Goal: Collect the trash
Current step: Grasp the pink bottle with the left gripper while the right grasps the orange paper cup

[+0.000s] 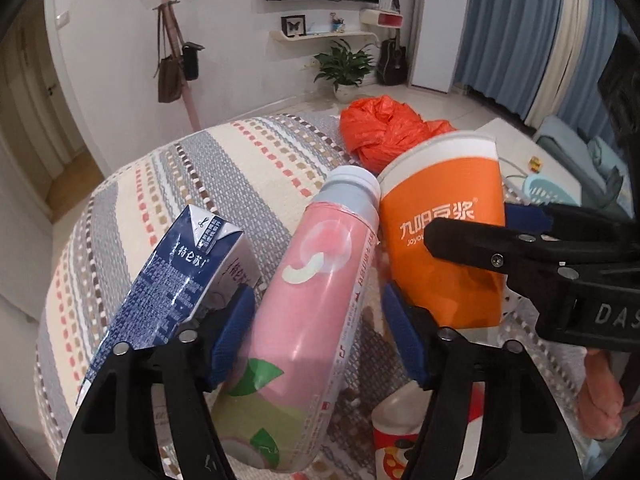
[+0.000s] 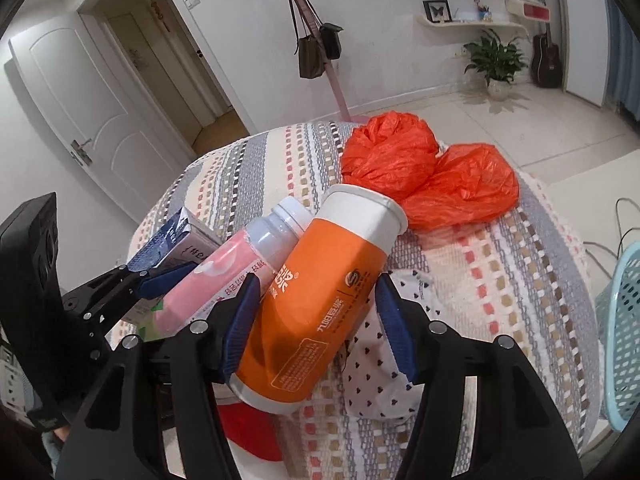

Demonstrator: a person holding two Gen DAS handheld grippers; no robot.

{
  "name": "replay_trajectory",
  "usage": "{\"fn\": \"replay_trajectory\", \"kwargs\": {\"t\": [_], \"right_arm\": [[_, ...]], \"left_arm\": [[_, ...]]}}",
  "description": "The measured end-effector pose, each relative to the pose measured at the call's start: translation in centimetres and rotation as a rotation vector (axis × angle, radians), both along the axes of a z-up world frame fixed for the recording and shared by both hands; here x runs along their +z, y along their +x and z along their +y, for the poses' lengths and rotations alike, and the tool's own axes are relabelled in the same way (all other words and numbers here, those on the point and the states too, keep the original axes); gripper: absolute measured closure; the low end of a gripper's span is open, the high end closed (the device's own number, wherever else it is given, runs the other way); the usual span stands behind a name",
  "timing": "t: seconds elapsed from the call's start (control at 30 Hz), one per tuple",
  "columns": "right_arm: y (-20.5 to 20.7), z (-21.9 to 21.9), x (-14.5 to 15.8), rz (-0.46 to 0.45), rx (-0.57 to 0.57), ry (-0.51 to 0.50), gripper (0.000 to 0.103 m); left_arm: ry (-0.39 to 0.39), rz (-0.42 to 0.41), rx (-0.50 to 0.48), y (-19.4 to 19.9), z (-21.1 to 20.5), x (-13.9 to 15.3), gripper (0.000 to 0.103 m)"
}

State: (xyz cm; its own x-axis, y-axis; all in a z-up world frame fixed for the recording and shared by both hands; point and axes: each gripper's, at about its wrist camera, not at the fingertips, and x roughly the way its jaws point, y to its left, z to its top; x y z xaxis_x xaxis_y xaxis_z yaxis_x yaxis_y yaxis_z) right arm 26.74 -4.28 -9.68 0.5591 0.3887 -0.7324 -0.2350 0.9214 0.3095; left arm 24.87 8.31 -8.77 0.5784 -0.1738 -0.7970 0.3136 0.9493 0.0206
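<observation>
Left wrist view: left gripper point(image 1: 318, 332) astride pink peach-drink bottle point(image 1: 316, 280), jaws part open. Blue pad at 9 o'clock flush against bottle side; pad at 3 o'clock showing a gap, so not yet clamped. Bottle leaning, grey cap toward 12 o'clock, pink label with green leaves low down, looks empty. Navy milk carton point(image 1: 176, 280) just beside at 9 o'clock, creased and dented. Orange soy-milk cup point(image 1: 444, 236) touching bottle at 2 o'clock, right gripper point(image 1: 468, 226) reaching in from 3 o'clock around it. Orange plastic bag point(image 1: 384, 128) behind at 12 o'clock, on woven striped cloth point(image 1: 224, 168). Step judged: grasp phase of pickup, both tools. Next move calls for closing fully on bottle, then lifting clear without tipping carton.

Right wrist view: right gripper point(image 2: 316, 320) straddling orange soy-milk cup point(image 2: 320, 300), tilted with white rim toward 1 o'clock. Both pads near the wall; real contact impossible to tell. Crumpled bag point(image 2: 428, 176) beyond at 1 o'clock, likely the destination. Bottle point(image 2: 224, 276) and carton point(image 2: 188, 244) at 9 o'clock.
</observation>
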Motion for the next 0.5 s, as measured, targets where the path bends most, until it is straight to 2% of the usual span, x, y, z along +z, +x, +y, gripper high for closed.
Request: {"fn": "replay_trajectory", "kwargs": {"t": [0.1, 0.27, 0.5], "right_arm": [[0.0, 0.5, 0.1, -0.003, 0.007, -0.002, 0.051], [-0.2, 0.6, 0.5, -0.011, 0.017, 0.007, 0.061], [-2.3, 0.3, 2.6, -0.079, 0.034, 0.016, 0.065]], "left_arm": [[0.049, -0.004, 0.002, 0.0, -0.7, -0.1, 0.051], [0.055, -0.024, 0.039, -1.1, -0.2, 0.1, 0.054], [-0.065, -0.105, 0.137, -4.4, 3.2, 3.0, 0.056]]}}
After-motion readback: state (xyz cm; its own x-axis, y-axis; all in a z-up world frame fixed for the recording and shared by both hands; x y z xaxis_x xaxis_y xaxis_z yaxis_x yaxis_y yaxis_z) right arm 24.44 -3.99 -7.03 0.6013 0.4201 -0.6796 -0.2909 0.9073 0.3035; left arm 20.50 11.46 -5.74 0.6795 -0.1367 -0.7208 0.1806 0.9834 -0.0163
